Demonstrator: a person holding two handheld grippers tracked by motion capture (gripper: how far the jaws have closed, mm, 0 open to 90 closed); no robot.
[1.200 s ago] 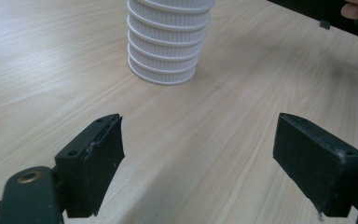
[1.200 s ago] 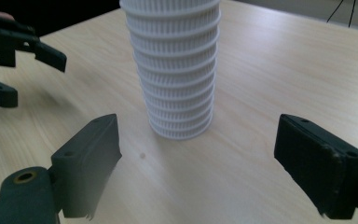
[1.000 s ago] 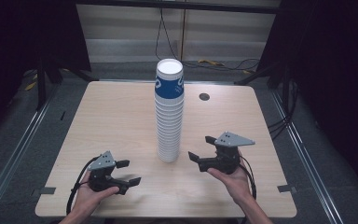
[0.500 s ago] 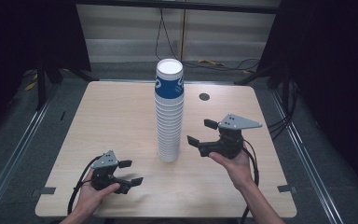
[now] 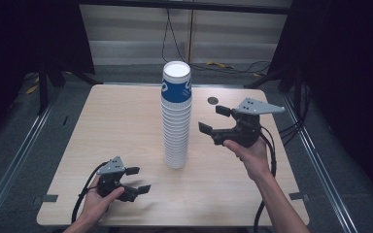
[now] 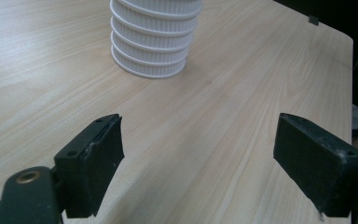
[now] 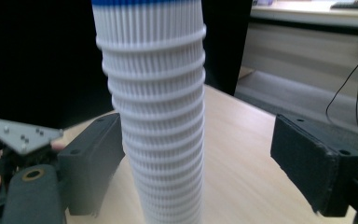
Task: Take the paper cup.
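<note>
A tall stack of white ribbed paper cups (image 5: 177,121), its top cup blue, stands upright in the middle of the wooden table (image 5: 126,121). My right gripper (image 5: 213,119) hangs in the air to the right of the stack at mid-height, pointing at it. Its jaws have just been closing a little but stand open, and the stack (image 7: 158,116) is ahead of the right gripper (image 7: 198,135), untouched. My left gripper (image 5: 138,179) rests low near the table's front left, open and holding nothing. Beyond the left gripper (image 6: 200,130) is the stack's base (image 6: 151,42).
A small dark round mark (image 5: 212,100) lies on the table behind the right gripper. Cables (image 5: 267,145) trail from both grippers to the front edge. Metal rails (image 5: 14,160) run along the floor on both sides. The other hand's gripper (image 7: 18,135) is at the left.
The right gripper has risen from near the tabletop to about mid-height of the stack, and its jaws have narrowed slightly. The left gripper has stayed put.
</note>
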